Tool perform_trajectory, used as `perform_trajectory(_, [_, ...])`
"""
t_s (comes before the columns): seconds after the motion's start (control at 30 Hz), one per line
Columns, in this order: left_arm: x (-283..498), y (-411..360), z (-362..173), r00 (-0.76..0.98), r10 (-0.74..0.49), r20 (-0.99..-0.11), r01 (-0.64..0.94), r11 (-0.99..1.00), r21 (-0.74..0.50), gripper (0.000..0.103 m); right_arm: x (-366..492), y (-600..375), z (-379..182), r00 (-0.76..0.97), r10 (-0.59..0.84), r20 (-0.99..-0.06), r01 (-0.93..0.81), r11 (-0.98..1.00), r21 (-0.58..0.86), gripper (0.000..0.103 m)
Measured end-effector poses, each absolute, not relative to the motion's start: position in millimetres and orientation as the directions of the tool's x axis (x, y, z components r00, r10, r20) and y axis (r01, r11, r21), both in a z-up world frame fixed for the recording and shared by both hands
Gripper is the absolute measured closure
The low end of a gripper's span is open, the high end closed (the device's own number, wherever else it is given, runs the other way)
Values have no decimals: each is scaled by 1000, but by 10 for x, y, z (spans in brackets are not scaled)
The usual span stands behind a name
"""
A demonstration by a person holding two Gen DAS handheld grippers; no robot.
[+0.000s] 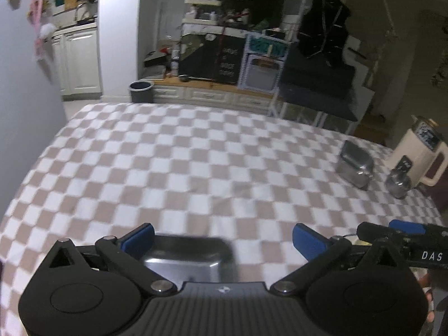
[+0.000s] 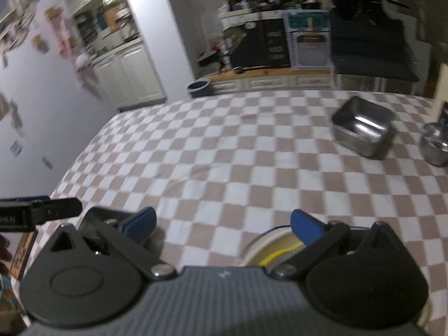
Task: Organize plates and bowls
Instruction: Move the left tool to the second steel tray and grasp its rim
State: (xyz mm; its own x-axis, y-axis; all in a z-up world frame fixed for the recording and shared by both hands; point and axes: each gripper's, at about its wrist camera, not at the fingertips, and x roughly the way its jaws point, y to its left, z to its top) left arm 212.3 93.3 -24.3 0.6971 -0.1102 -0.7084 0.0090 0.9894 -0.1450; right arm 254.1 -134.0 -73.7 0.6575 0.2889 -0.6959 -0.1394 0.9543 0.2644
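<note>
Steel rectangular tin (image 2: 364,130) sits empty beside round bowl (image 2: 435,147).

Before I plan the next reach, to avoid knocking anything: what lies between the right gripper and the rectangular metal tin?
Only bare checkered tablecloth lies between the right gripper and the rectangular metal tin, as the right wrist view shows.

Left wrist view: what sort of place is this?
Probably a home dining area beside a kitchen: a table under a checked cloth, white cabinets through the doorway, and cluttered shelves behind.
</note>
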Motion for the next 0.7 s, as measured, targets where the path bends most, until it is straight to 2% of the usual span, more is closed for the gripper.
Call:
perform_trajectory(0.47, [2622, -460, -319, 675, -254, -693, 181, 967, -178, 0, 2543, -2669, -734, 730, 123, -673, 114, 948, 297, 0])
perform_trajectory(0.7, [2816, -853, -501, 663, -344, -665, 143, 930, -340, 2, 2706, -3210, -797, 746, 54, -664, 133, 965, 228, 0])
